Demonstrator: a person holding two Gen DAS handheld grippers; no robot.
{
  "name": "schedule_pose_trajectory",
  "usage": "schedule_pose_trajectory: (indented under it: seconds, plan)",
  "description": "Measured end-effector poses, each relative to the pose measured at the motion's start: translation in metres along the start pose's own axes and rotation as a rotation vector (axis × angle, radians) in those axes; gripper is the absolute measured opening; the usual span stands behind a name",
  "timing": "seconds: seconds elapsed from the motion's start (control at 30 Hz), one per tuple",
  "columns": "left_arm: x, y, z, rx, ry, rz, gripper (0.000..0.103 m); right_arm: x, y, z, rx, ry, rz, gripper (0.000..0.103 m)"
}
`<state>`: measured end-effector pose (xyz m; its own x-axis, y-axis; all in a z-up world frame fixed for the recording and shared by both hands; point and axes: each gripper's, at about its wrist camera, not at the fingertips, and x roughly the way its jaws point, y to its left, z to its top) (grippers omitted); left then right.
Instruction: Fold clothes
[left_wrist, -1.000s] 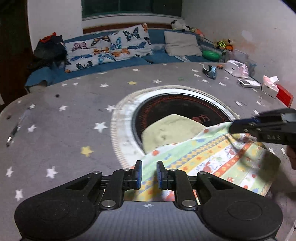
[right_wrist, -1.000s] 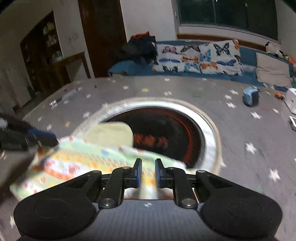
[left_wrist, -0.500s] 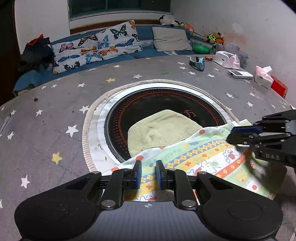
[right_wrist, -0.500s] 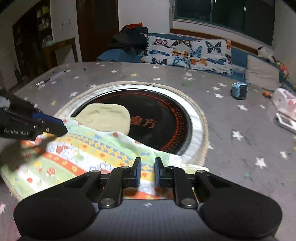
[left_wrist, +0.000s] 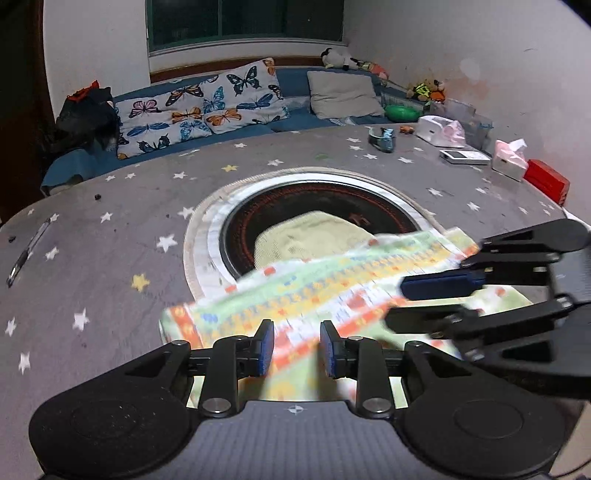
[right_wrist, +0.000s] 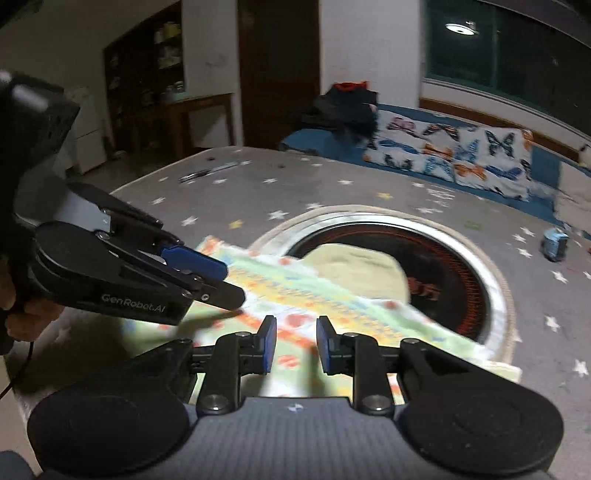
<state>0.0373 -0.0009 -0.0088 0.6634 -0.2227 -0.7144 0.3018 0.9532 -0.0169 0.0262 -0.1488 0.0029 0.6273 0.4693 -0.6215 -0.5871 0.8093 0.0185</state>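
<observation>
Tablecloth (left_wrist: 110, 258) grey, starred | sofa (left_wrist: 295, 118) behind | both fingers parted, empty

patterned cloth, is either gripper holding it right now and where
Neither holds it. The left gripper and right gripper hover with jaws open over the near part of the patterned cloth, nothing pinched between them.
</observation>
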Motion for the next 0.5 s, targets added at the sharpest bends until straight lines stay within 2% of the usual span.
schedule_pose_trajectory:
  seconds: [0.17, 0.3, 0.4, 0.5]
  plan:
    - [-0.012, -0.006, -0.021, -0.005, -0.005, 0.000, 0.030, 0.007, 0.022, -0.023, -0.059, 0.044, 0.009, 0.023]
    - [-0.020, -0.006, -0.034, -0.024, -0.006, -0.002, 0.031, -0.001, 0.032, -0.028, -0.110, 0.035, -0.014, 0.023]
    - [-0.022, 0.000, -0.038, -0.060, -0.002, -0.006, 0.032, -0.009, 0.030, -0.027, -0.086, 0.015, -0.014, 0.023]
    - [-0.026, 0.004, -0.041, -0.091, -0.006, -0.008, 0.032, -0.005, 0.027, -0.031, -0.067, 0.047, -0.014, 0.023]
